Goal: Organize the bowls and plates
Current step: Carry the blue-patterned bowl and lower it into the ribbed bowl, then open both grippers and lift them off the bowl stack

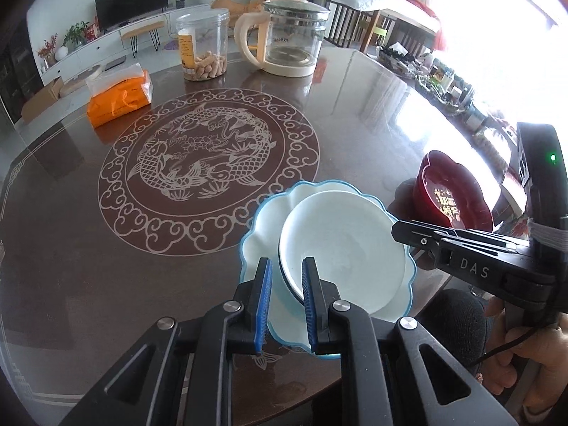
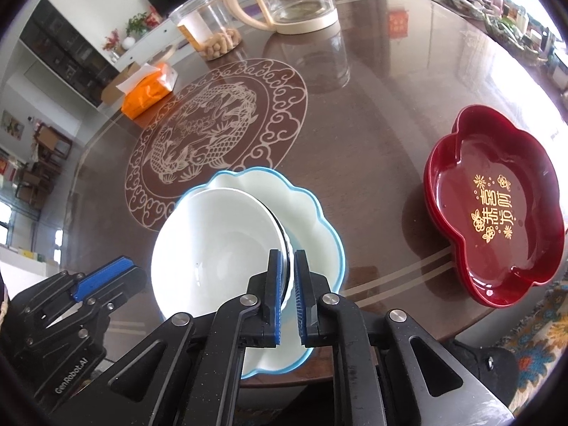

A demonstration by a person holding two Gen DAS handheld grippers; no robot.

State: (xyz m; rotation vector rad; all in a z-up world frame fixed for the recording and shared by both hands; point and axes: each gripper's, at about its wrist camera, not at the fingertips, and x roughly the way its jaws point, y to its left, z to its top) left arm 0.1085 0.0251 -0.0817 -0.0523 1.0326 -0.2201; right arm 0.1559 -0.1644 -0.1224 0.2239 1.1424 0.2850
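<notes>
Bowl (image 2: 213, 248) tilted over the scalloped plate (image 2: 312, 220), gripped by both tools.
Right tool (image 2: 288, 296) pinches its near-right rim; left tool (image 1: 287, 305) straddles the opposite rim, narrow; red dish (image 2: 497, 191) lies right.

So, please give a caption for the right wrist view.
Right gripper clamps a white bowl over a blue-rimmed plate.

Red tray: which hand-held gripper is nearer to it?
Right. The right hand-held gripper grips the white bowl on the side toward the red tray; the left hand-held gripper holds the far side.
</notes>
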